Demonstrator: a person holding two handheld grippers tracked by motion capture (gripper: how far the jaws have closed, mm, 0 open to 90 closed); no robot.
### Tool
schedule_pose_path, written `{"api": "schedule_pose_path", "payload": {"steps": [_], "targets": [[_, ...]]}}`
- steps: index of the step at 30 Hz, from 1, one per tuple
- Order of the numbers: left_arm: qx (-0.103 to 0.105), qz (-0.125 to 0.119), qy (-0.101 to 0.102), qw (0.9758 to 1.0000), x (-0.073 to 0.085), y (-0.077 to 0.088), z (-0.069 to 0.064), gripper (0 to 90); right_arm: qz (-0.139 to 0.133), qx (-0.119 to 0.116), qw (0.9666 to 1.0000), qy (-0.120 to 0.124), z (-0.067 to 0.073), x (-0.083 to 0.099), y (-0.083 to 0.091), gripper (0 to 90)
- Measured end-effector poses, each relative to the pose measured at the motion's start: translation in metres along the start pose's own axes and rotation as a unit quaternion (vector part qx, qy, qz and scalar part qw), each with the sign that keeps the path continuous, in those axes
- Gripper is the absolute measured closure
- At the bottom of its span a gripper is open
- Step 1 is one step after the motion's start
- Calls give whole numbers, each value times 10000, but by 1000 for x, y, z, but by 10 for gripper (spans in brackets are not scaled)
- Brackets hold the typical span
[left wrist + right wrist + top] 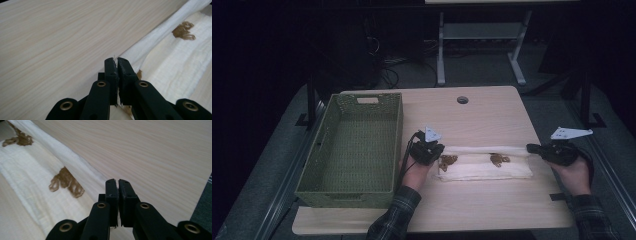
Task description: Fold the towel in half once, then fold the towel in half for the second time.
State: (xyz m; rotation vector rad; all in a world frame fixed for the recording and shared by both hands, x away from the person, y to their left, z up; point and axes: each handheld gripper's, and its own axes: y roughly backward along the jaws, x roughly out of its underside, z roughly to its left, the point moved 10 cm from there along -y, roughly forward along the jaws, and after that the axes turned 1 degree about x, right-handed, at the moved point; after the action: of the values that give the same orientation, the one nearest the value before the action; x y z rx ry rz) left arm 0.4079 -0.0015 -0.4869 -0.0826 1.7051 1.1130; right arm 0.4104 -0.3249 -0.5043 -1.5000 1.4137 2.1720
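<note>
The room is dark around a pale wooden surface (482, 117), with the legs of another desk dimly visible behind it. A green woven basket (354, 150) stands on the left part of the surface, its inside bare. To the right of it, near the front edge, a white cloth (484, 165) lies stretched into a long folded strip, with two brown embroidered patches (499, 159) on its upper face.

The left claw (430, 150), held in the person's left hand (414, 172), sits at the left end of the cloth. In the left gripper view its black jaws are pressed together on the cloth's edge (140, 53), with a sliver of white fabric showing between them.

The right claw (537, 149), held in the right hand (574, 175), sits at the cloth's right end. In the right gripper view its jaws are closed, and the folded edge of the cloth (82, 173) runs straight up to them; whether fabric is caught between the pads cannot be told from that view.

Between the two claws the far edge of the cloth forms a raised roll.
</note>
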Motion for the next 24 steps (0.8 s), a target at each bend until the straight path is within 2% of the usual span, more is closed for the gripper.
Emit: {"api": "schedule_pose_path", "payload": {"steps": [5,17,23,24], "targets": [[13,87,-95,9999,7,4,-9,863,102,29,9999,101,8,7,4,863],[74,208,-74,9997,21,10,-20,863,77,-92,9998,154,26,18,19,862],[165,373,-94,9991,33,10,-28,863,138,-153,9997,152,28,26,18,861],[173,370,-38,9992,34,10,-30,863,168,-153,9996,138,28,27,18,861]]}}
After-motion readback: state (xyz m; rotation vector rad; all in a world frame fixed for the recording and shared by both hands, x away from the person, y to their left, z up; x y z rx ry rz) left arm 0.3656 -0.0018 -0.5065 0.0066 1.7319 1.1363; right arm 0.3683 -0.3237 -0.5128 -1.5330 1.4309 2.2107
